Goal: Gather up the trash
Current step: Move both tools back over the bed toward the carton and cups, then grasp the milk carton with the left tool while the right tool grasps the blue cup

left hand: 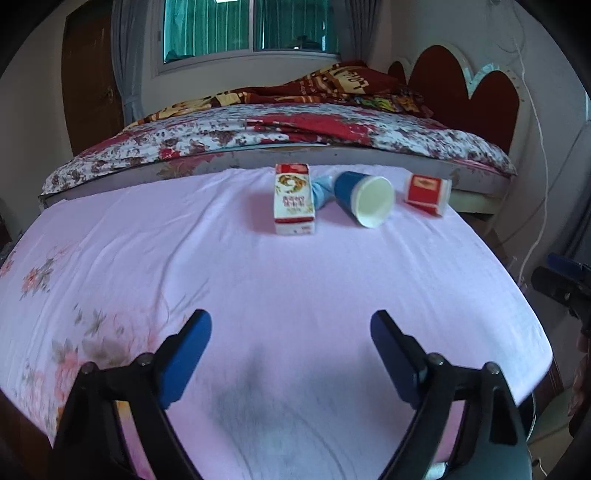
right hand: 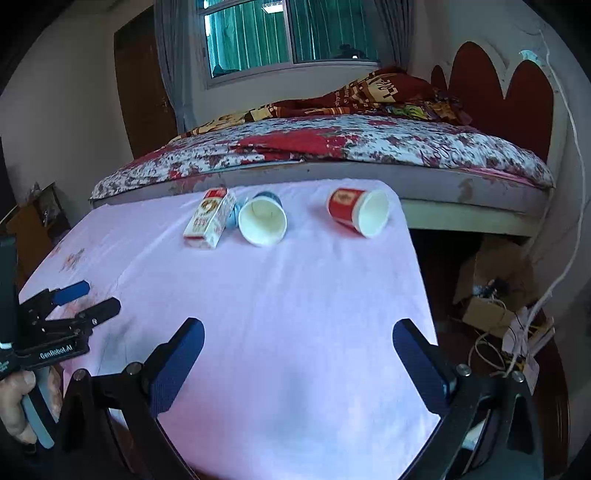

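Both grippers, left [left hand: 291,325] and right [right hand: 298,334], fingers spread, empty, hovering over near tabletop [right hand: 295,314]. Trash at 12 o'clock: carton [left hand: 294,199], blue cup [left hand: 364,199], red cup [left hand: 426,194], tipped, awaiting pickup.

A pink floral cloth [left hand: 258,295] covers the bench. Beyond it stands a bed [left hand: 332,155] with a red-and-white flowered quilt [left hand: 207,136], a crumpled red blanket [left hand: 332,83] and a red scalloped headboard [left hand: 476,88]. A window [left hand: 251,27] with green curtains is behind. Cardboard boxes [right hand: 491,288] and tangled cords [right hand: 517,339] lie on the floor.
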The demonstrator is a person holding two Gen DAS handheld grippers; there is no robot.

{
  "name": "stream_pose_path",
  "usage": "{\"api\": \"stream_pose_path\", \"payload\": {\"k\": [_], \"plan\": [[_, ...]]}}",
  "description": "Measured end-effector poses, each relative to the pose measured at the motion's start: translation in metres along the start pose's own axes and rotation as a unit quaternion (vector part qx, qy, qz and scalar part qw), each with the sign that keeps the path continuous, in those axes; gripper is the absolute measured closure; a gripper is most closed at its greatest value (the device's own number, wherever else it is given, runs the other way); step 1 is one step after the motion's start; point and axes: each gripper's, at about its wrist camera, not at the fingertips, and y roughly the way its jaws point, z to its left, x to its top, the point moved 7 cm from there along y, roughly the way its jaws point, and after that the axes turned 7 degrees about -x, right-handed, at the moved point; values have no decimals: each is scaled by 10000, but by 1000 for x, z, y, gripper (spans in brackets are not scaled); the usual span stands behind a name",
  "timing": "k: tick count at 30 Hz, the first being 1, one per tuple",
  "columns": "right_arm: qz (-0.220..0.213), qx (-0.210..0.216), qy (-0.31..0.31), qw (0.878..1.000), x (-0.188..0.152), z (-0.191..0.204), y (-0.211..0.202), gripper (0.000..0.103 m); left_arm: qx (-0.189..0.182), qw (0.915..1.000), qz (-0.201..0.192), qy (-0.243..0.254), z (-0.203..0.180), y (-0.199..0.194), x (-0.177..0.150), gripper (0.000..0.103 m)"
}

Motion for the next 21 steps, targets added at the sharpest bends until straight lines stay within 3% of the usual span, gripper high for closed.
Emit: {"api": "stream_pose_path", "payload": {"k": [9,16,21], "plan": [[68,23,-182,9998,42,11,77,1,-37,10000,40,-13,6,60,35,21],[331,132,-366,9987,66,27,144,21,-92,9999,119,-53,9,104,63,22],[523,142,-412,9977,82,37,189,26,-82,9996,244,-124,13,129,73,22]]}}
